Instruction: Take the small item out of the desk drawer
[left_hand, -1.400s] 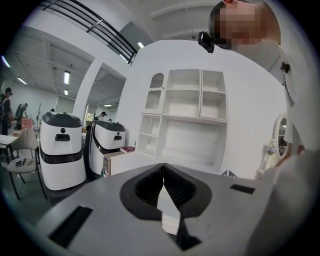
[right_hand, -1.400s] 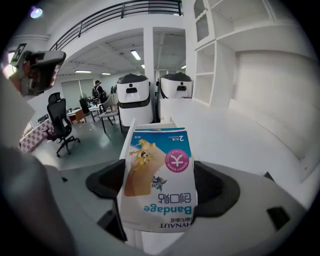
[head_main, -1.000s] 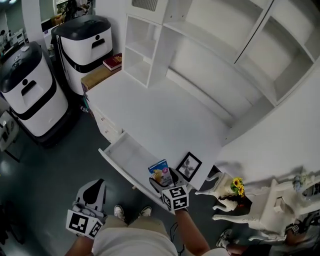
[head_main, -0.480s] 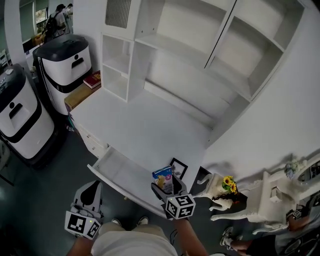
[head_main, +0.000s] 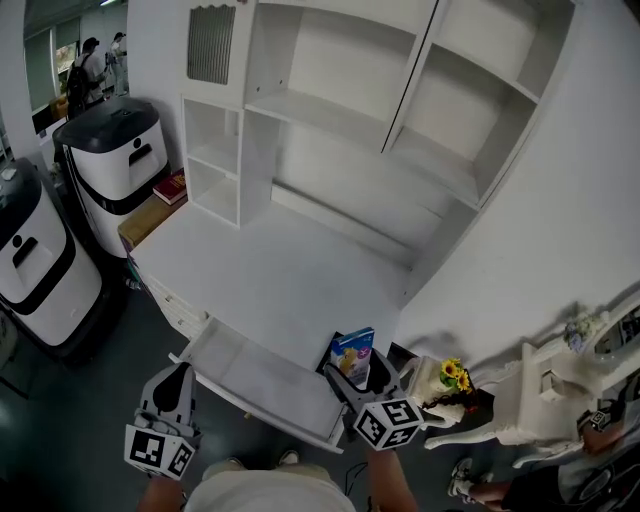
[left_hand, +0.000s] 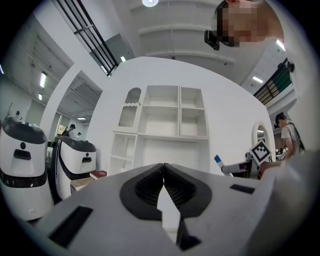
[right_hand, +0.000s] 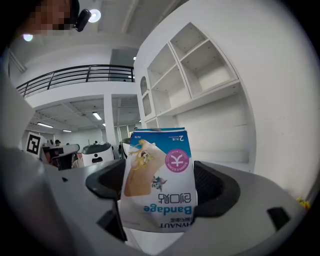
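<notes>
White surfaces dominate: a white bench (head_main: 270, 270) backed by a tall shelf unit (head_main: 330, 90) is seen from above. At its front edge a shallow drawer (head_main: 250, 370) is drawn fully out, which leaves its inside reachable from above; no item is seen in it.

To the left of the drawer the left gripper (head_main: 178, 375) is held low, seemingly parked out of the way. Its dark fingers (left_hand: 145, 187) are pressed together with nothing between them.

At the drawer's right end the right gripper (head_main: 355, 375) is held above the bench's front corner. Its fingers (right_hand: 212, 187) are clenched on a small blue and white bandage box (head_main: 351, 352), which is gripped by its lower part so that most of its face stays visible. The box appears to be clear of the drawer, so the removal is judged essentially done.

The box's long axis is set along the fingers, its free end pointed up and away from the person towards the shelves. Its print is seen inverted in the right gripper view, so its printed top is judged to be the gripped end.
</notes>
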